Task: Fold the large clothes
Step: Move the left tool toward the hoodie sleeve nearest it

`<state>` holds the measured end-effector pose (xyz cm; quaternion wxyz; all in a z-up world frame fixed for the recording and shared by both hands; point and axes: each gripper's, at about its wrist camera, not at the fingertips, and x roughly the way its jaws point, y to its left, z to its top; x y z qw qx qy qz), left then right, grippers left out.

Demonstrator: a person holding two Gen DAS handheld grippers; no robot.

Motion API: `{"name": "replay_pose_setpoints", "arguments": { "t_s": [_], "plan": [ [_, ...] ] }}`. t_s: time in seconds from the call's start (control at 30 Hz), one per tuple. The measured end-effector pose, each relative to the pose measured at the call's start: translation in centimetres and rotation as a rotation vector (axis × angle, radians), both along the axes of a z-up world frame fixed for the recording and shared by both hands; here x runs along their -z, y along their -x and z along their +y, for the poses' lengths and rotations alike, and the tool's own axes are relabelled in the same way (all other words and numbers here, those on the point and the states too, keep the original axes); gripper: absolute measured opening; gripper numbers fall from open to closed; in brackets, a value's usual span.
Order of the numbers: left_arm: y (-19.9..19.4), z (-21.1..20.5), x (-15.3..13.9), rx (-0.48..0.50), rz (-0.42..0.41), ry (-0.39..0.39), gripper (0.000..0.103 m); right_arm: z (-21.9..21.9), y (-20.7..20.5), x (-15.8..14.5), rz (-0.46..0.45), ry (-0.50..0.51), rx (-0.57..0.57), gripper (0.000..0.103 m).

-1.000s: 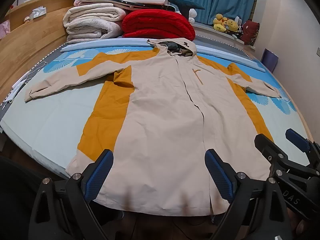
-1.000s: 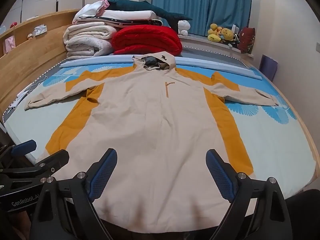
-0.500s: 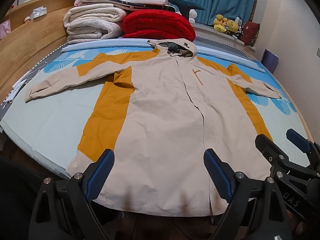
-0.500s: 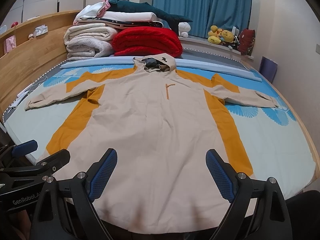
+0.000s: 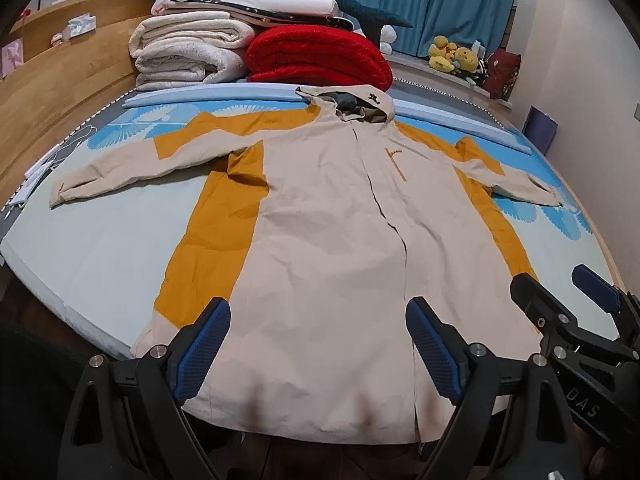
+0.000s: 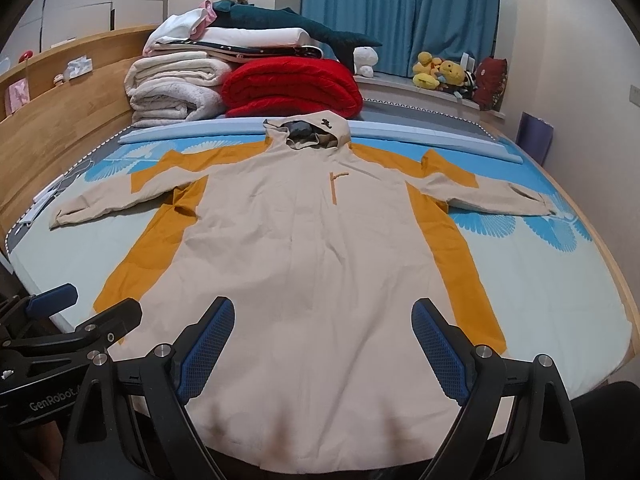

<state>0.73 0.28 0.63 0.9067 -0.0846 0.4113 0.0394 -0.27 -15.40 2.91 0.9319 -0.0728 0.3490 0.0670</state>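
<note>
A long beige hooded coat (image 5: 332, 232) with mustard side panels lies flat and face up on the bed, sleeves spread out, hood at the far end. It also shows in the right wrist view (image 6: 312, 248). My left gripper (image 5: 320, 344) is open and empty above the coat's hem. My right gripper (image 6: 324, 344) is open and empty above the hem too. The right gripper shows at the right of the left wrist view (image 5: 576, 312). The left gripper shows at the left of the right wrist view (image 6: 80, 316).
The bed (image 5: 100, 240) has a pale blue patterned sheet. Folded white blankets (image 5: 188, 56) and a red blanket (image 5: 320, 60) are stacked at the far end. A wooden headboard (image 5: 52, 92) runs along the left. Plush toys (image 6: 440, 72) sit on the window ledge.
Both grippers have stayed open above the hem. The right wrist view has risen and tilted slightly, the coat has not moved.
</note>
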Motion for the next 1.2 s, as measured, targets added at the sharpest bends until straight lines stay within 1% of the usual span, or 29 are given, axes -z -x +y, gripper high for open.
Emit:
{"name": "replay_pose_setpoints", "arguments": {
  "t_s": [0.13,0.2,0.27,0.33,0.37,0.4,0.43,0.5,0.53,0.57,0.6,0.63,0.67,0.73,0.87,0.9,0.97,1.03,1.1,1.17,1.2],
  "plan": [
    [-0.4,-0.4,-0.4,0.015,-0.033,-0.026,0.083,0.0,-0.1,-0.1,-0.012,0.003,0.003,0.091],
    [-0.6,-0.5,-0.9,0.022,-0.077,-0.034,0.083,0.0,-0.4,-0.3,-0.023,0.01,0.003,0.091],
    [-0.9,-0.5,-1.3,0.027,-0.105,-0.049,0.08,0.1,-0.4,-0.4,-0.028,0.012,0.0,0.091],
    [-1.3,-0.6,-2.0,0.028,-0.132,-0.057,0.074,-0.1,-1.0,-0.8,-0.029,0.01,-0.012,0.091],
    [-1.6,-0.5,-2.4,0.028,-0.138,-0.057,0.073,-0.1,-0.8,-0.8,-0.029,0.01,-0.013,0.089],
    [-2.2,-0.3,-2.9,0.029,-0.144,-0.073,0.072,-0.3,-1.5,-1.7,-0.036,-0.006,-0.018,0.089],
    [-2.5,-0.1,-3.1,0.027,-0.139,-0.069,0.072,-0.6,-1.5,-1.8,-0.037,-0.006,-0.018,0.089],
    [-4.0,0.4,-3.9,0.008,-0.12,-0.115,0.072,-0.9,-2.5,-3.0,-0.061,-0.017,-0.033,0.088],
    [-4.8,0.9,-4.3,-0.003,-0.123,-0.115,0.072,-0.9,-2.9,-3.5,-0.069,-0.015,-0.038,0.087],
    [-5.8,1.6,-4.9,-0.014,-0.132,-0.105,0.072,-0.7,-4.2,-4.3,-0.09,-0.011,-0.05,0.086],
    [-6.7,2.3,-5.2,-0.026,-0.14,-0.079,0.071,-0.5,-5.1,-4.9,-0.102,-0.012,-0.053,0.085],
    [-7.4,2.9,-5.5,-0.034,-0.143,-0.083,0.071,-0.7,-5.0,-5.0,-0.104,-0.013,-0.054,0.084],
    [-8.3,3.3,-6.0,-0.045,-0.149,-0.102,0.071,-0.4,-6.7,-5.9,-0.119,-0.019,-0.061,0.082],
    [-10.3,4.5,-6.9,-0.076,-0.171,-0.118,0.071,-0.1,-8.4,-6.8,-0.136,-0.026,-0.069,0.08],
    [-14.7,7.4,-9.2,-0.156,-0.245,-0.16,0.069,1.1,-12.5,-8.8,-0.178,-0.033,-0.094,0.073],
    [-15.7,8.5,-9.5,-0.178,-0.268,-0.141,0.067,1.6,-14.2,-9.7,-0.198,-0.037,-0.107,0.072],
    [-17.7,9.9,-10.0,-0.204,-0.296,-0.137,0.065,2.3,-15.7,-10.4,-0.217,-0.041,-0.119,0.068],
    [-20.6,11.0,-10.4,-0.206,-0.294,-0.182,0.065,3.4,-18.4,-11.6,-0.25,-0.049,-0.133,0.066],
    [-22.5,11.6,-10.4,-0.218,-0.294,-0.24,0.065,4.0,-20.6,-12.1,-0.265,-0.055,-0.129,0.064],
    [-24.4,12.7,-9.7,-0.223,-0.282,-0.269,0.065,3.8,-22.0,-12.1,-0.266,-0.061,-0.123,0.062],
    [-25.4,13.6,-9.1,-0.226,-0.266,-0.264,0.065,3.7,-23.2,-11.9,-0.263,-0.064,-0.119,0.062]
  ]
}}
